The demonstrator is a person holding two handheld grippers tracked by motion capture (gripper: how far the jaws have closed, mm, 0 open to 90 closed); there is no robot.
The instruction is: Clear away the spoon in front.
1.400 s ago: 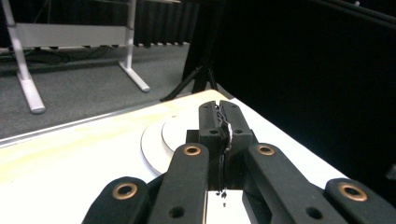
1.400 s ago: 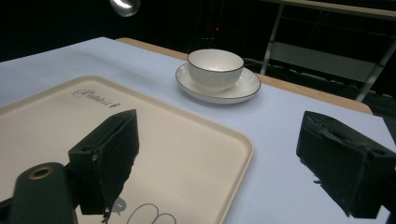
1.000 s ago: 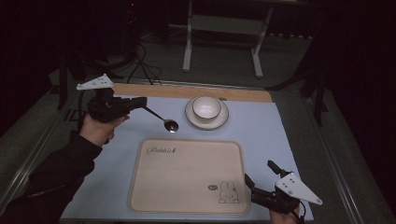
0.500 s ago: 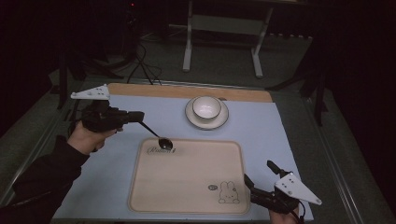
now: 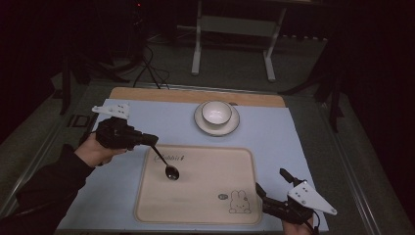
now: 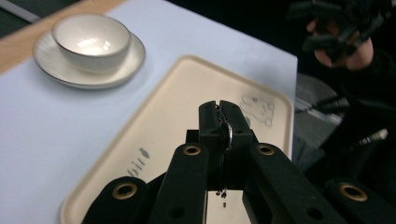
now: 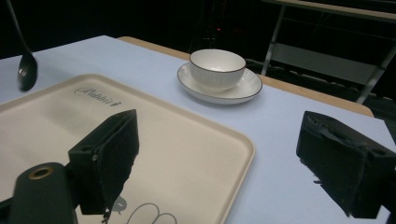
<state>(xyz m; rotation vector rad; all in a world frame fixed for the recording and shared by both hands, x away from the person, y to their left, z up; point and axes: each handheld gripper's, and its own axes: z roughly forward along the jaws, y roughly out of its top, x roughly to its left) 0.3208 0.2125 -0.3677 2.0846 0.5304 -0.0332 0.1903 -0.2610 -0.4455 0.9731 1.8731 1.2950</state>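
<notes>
table (image 5: 122, 205) covered in a pale blue mat, wooden strip along the far edge. big cream tray (image 5: 205, 196) sits on the near middle of the mat, "rabbit" lettering at its far-left corner, small rabbit drawing at the near right. beyond the tray's far edge, a white saucer (image 5: 199, 120) with a white bowl (image 5: 217, 112) standing in it, well apart from both grippers.

left gripper (image 5: 145, 140) held in the person's left hand (image 5: 93, 151) just off the tray's left edge, jaws clamped tight on the handle of a dark spoon (image 5: 169, 169). spoon slopes down and out from the jaws over the tray, bowl end lowest, above the tray's left part near the lettering; cannot tell if it touches the tray. in the left gripper view the thin handle is pinched between the closed jaw tips.

right gripper (image 5: 270, 192) at the tray's near right corner, beside the rabbit drawing, jaws spread wide with nothing between them. spoon well apart from it, seen at far left in the right gripper view (image 7: 26, 70).
</notes>
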